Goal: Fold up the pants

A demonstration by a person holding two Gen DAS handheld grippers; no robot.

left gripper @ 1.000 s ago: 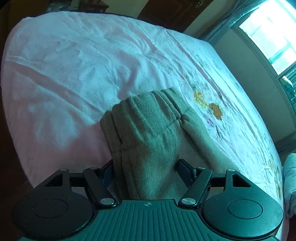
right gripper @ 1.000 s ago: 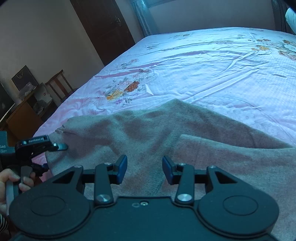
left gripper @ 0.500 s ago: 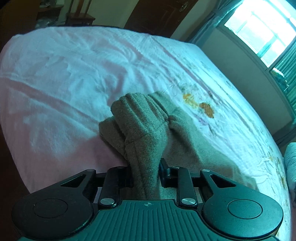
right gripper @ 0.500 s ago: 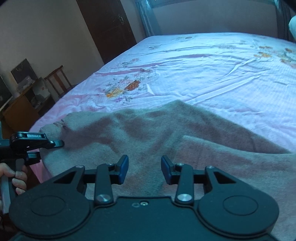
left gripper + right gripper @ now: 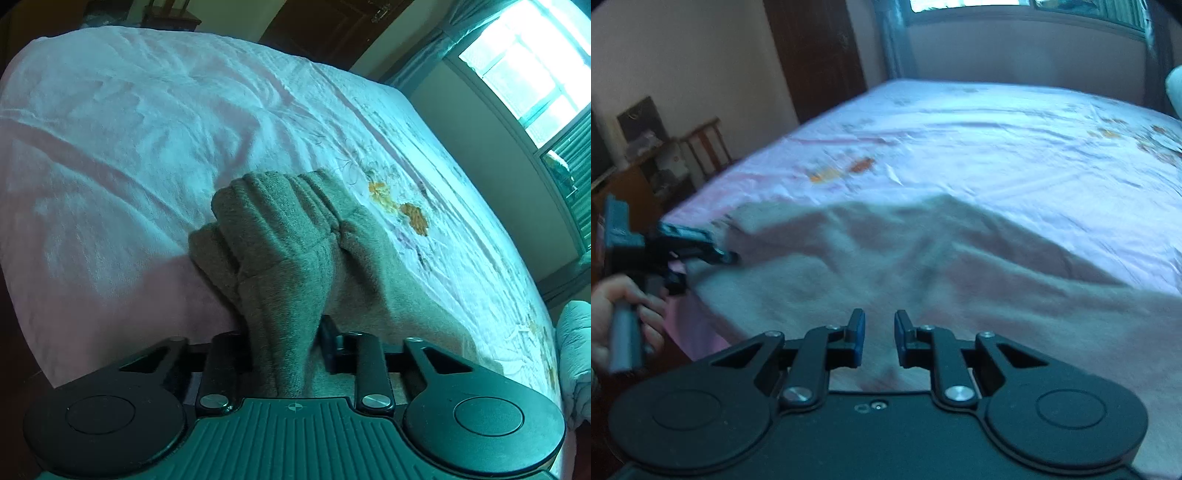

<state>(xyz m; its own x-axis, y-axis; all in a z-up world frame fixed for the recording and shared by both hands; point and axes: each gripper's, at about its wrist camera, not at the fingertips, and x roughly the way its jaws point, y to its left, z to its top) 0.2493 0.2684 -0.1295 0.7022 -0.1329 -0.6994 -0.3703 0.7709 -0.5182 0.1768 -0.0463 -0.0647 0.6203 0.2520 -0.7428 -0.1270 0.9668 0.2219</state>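
The place is a bedroom in a home, as shown by the wide bed with a pink flowered sheet (image 5: 997, 155), the dark wooden door (image 5: 816, 55), the curtained bright window (image 5: 524, 70) and the small wooden chair (image 5: 705, 147).

Both wrist views look closely across the bed (image 5: 147, 129), sharing the pants (image 5: 886, 258).

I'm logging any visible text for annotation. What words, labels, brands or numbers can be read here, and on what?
No readable text.
Left claw: its side label is blurred, unreadable.
Left claw housing: only a crosshair mark, no letters.
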